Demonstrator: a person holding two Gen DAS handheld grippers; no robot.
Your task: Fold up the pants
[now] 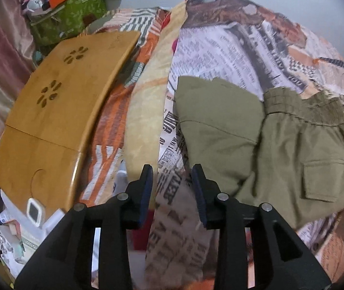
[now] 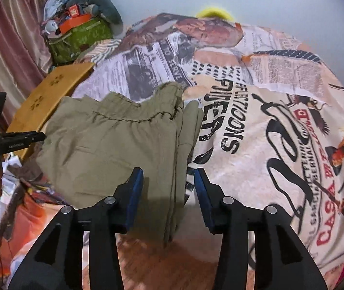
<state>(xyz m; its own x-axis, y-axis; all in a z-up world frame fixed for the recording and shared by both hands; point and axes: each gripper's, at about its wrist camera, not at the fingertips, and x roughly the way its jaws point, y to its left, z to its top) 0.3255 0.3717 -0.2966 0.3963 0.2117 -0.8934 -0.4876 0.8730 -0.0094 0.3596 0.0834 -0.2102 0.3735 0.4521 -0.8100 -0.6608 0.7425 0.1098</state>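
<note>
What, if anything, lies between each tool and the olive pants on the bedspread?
Nothing visible does. The left tool hangs open over the printed bedspread, just beside the pants. The right tool is open with the pants' edge showing between its fingers, unobstructed.

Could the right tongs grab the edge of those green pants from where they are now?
Probably yes: the right tongs stand open over the edge of the pants, with nothing in the way.
</note>
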